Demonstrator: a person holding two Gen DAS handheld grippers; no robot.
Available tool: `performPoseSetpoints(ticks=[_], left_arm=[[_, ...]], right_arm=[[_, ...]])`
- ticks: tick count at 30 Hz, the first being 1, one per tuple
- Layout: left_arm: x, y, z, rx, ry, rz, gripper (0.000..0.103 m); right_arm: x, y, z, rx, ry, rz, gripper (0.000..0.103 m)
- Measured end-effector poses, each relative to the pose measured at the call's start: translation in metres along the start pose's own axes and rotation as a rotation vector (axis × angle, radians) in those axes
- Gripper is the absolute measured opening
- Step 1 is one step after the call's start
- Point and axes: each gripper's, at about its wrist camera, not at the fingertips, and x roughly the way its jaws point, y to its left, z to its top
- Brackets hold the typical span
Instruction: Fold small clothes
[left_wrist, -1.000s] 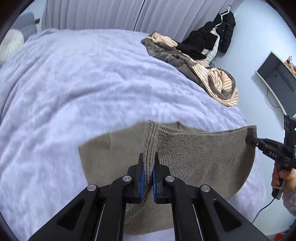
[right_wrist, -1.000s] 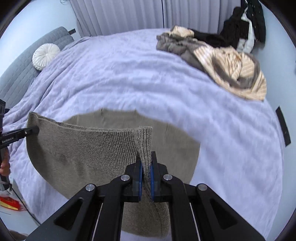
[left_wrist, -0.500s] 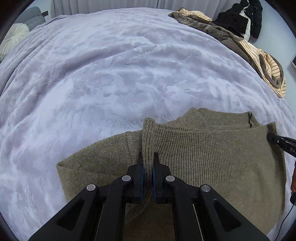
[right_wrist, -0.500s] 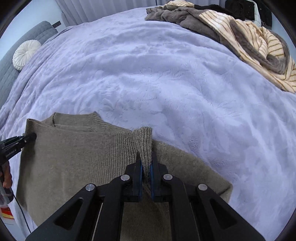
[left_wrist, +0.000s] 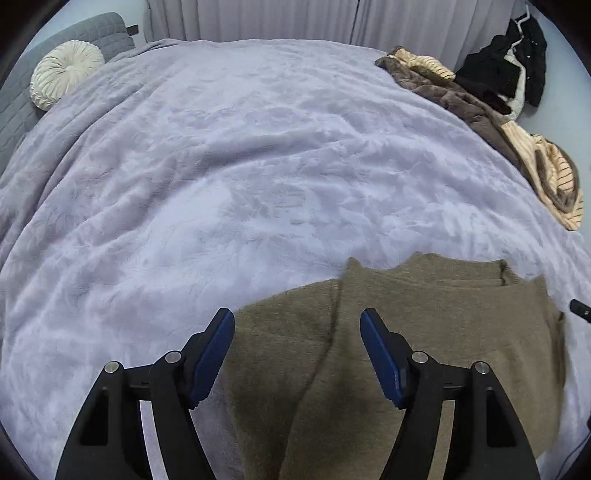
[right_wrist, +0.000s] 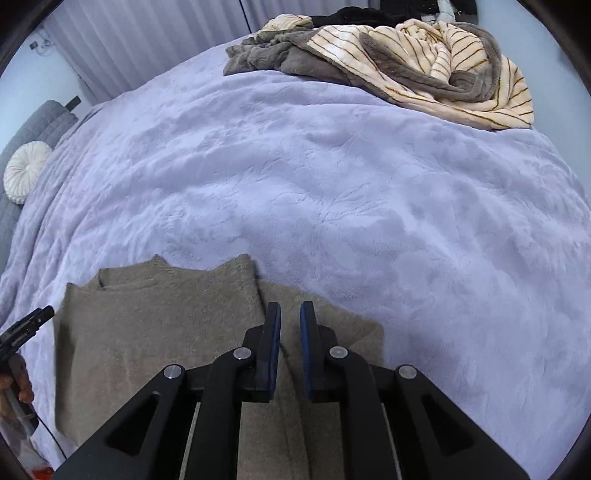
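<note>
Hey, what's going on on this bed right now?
A person is folding an olive-brown knit sweater on a lavender blanket. The sweater lies flat, folded over on itself. The left hand-held gripper is opening, its pads clear of the knit. The right hand-held gripper is just starting to part, with nothing clamped between its pads. A heap of striped and grey clothes sits at the far edge.

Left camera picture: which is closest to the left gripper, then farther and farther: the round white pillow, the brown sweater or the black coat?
1. Brown sweater: right under the left gripper, on the purple blanket.
2. Round white pillow: far left, by the grey headboard.
3. Black coat: hanging far right; too close to the pillow's distance to call.
</note>
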Motion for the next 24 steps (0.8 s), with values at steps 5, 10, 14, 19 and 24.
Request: performPoseSetpoints(ticks=[5, 10, 14, 19, 24], left_arm=[[0.03, -0.033, -0.017, 0.011, 0.105, -0.199, 0.071], [0.051, -0.034, -0.043, 0.069, 0.073, -0.101, 0.071], [0.038, -0.027, -0.049, 0.101, 0.11, -0.093, 0.071], [0.016, 0.007, -0.063, -0.01, 0.155, -0.037, 0.092], [-0.007, 0.04, -0.098, -0.172, 0.245, -0.082, 0.092]], right_arm=[[0.031, 0.021, -0.013, 0.017, 0.065, 0.13, 0.01], [0.068, 0.001, -0.029, 0.108, 0.091, 0.118, 0.0], [0.058, -0.013, -0.029, 0.116, 0.082, 0.081, 0.0], [0.039, -0.002, -0.034, 0.063, 0.11, 0.03, 0.003], [0.006, 0.005, -0.062, 0.14, 0.137, 0.138, 0.01]])
